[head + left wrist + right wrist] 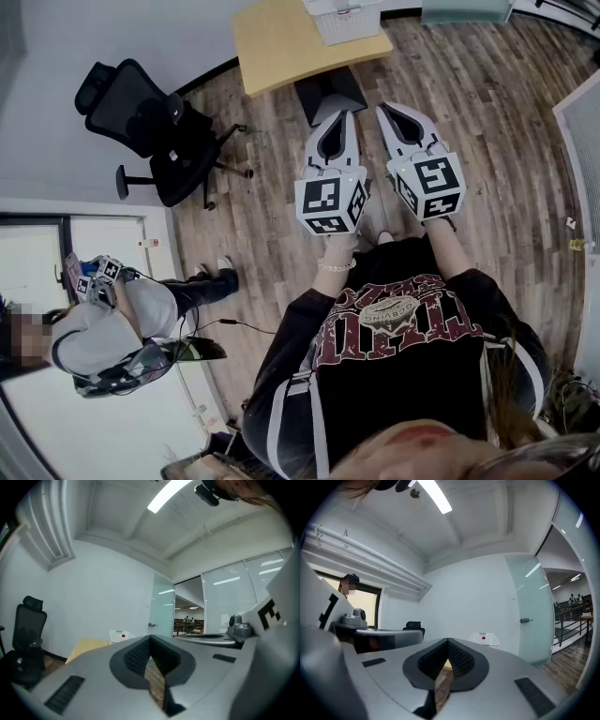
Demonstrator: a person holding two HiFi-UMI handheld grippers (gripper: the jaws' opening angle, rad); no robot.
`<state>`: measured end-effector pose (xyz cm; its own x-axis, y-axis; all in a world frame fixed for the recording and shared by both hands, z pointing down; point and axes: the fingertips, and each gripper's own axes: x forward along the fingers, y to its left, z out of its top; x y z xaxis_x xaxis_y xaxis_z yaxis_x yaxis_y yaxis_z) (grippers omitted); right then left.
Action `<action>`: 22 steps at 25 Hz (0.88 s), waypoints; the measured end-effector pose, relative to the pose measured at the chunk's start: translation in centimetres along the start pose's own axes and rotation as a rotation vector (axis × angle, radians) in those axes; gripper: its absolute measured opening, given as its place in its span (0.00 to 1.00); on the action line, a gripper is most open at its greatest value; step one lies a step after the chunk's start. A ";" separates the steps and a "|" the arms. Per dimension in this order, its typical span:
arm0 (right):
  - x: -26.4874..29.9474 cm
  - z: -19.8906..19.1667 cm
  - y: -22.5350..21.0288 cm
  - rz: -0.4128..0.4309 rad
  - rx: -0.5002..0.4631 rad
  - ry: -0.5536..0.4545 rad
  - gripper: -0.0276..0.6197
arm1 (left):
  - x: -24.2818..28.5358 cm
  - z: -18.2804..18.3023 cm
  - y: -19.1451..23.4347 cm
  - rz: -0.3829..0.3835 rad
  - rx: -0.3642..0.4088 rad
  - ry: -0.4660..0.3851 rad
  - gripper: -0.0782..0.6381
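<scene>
The wooden floor (487, 112) lies under everything. A tan worktop (281, 42) stands ahead of both grippers, well apart from them. A black chair (155, 131) is off to the left. The left gripper (343, 114) and right gripper (382, 108) are up in the air side by side, each with its jaws pressed together on nothing. A white basket (342, 19) sits on the worktop.

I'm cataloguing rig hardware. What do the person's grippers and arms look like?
The left gripper and right gripper are pale grey, tapering shells with black ribbed pads. Each carries a white cube printed with black square markers. The sleeves are black with white stripes. A bead bracelet circles the left wrist.
</scene>
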<state>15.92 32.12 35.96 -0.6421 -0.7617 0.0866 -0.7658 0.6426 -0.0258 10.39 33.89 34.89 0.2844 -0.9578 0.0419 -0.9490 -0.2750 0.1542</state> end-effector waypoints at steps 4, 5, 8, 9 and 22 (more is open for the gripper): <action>0.2 0.6 1.1 0.041 0.008 -0.034 0.07 | -0.1 0.8 0.4 -0.015 0.014 -0.018 0.17; 0.2 0.7 1.4 0.051 0.001 -0.039 0.07 | 0.0 1.0 0.4 -0.020 0.018 -0.024 0.17; 0.4 0.9 1.6 0.059 -0.007 -0.050 0.07 | 0.3 1.4 0.4 -0.030 0.029 -0.031 0.17; 0.6 0.9 1.6 0.055 -0.002 -0.053 0.07 | 0.4 1.3 0.4 -0.034 0.029 -0.029 0.17; 4.7 0.5 0.1 -0.038 0.024 -0.032 0.07 | 2.7 1.0 4.2 -0.075 0.004 -0.001 0.17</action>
<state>12.84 28.57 35.84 -0.6131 -0.7880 0.0560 -0.7900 0.6113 -0.0474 6.98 30.08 34.65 0.3545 -0.9346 0.0294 -0.9255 -0.3463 0.1532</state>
